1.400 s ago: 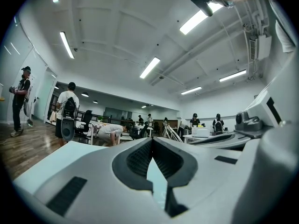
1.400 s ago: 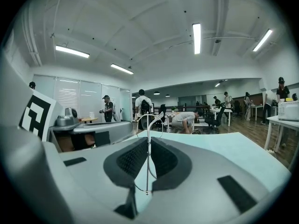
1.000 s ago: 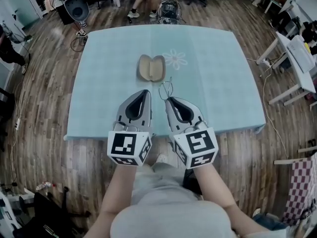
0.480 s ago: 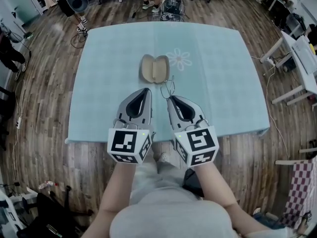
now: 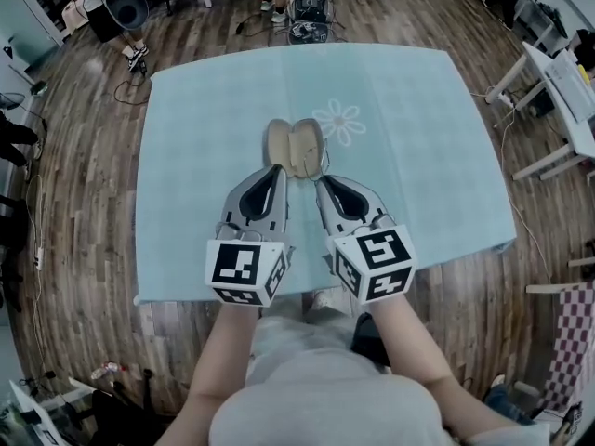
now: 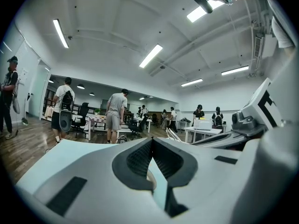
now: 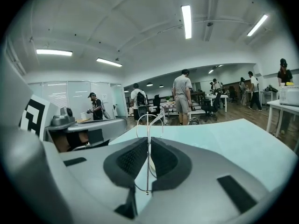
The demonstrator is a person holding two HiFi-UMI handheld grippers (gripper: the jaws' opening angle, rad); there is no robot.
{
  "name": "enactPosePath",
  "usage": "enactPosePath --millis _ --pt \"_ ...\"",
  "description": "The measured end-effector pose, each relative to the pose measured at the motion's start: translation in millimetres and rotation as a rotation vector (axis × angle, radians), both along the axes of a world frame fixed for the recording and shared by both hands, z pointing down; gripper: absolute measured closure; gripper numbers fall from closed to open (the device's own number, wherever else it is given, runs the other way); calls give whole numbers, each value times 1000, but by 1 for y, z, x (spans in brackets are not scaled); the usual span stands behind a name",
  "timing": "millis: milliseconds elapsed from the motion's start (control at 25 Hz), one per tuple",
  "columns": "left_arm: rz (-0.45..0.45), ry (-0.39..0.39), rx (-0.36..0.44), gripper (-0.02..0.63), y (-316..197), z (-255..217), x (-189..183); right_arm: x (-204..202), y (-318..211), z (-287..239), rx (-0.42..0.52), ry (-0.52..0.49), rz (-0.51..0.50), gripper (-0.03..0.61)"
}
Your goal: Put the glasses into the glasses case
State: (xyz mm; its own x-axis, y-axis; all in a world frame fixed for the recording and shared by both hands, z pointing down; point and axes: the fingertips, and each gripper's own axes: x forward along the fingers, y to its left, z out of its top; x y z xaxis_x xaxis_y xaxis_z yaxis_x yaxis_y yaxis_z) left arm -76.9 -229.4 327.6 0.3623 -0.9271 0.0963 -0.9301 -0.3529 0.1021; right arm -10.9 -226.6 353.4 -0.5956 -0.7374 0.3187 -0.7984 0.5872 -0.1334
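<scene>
The open tan glasses case (image 5: 296, 146) lies on the light blue tablecloth (image 5: 195, 128), both halves facing up. My right gripper (image 5: 319, 181) is shut on thin wire-framed glasses (image 5: 315, 164), which stick out ahead of its tips over the case's near right edge. In the right gripper view the wire glasses (image 7: 148, 125) stand upright, pinched between the pads of the right gripper (image 7: 148, 141). My left gripper (image 5: 276, 169) is shut with nothing in it, its tip just short of the case's near left edge. In the left gripper view the left gripper (image 6: 151, 140) shows its jaws touching.
A white flower print (image 5: 340, 120) marks the cloth right of the case. The table edge (image 5: 307, 284) runs under my wrists. Several people (image 6: 115, 115) stand among desks and chairs beyond the table, and a white desk (image 5: 558, 82) is at the right.
Both grippers have moved forward over the table toward the case. The glasses in the right gripper now reach the case's near edge.
</scene>
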Motion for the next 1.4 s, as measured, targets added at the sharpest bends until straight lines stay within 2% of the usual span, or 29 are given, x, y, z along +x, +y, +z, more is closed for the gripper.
enactPosePath --millis 400,1040,1400 --pt "66 15 -33 604 -56 21 -19 -32 -55 28 -65 39 57 552" --pt "83 61 -135 604 -115 76 -33 -32 -115 92 -199 90 137 551" --pt "99 78 -194 604 -131 105 -31 -28 -139 137 -325 118 177 551"
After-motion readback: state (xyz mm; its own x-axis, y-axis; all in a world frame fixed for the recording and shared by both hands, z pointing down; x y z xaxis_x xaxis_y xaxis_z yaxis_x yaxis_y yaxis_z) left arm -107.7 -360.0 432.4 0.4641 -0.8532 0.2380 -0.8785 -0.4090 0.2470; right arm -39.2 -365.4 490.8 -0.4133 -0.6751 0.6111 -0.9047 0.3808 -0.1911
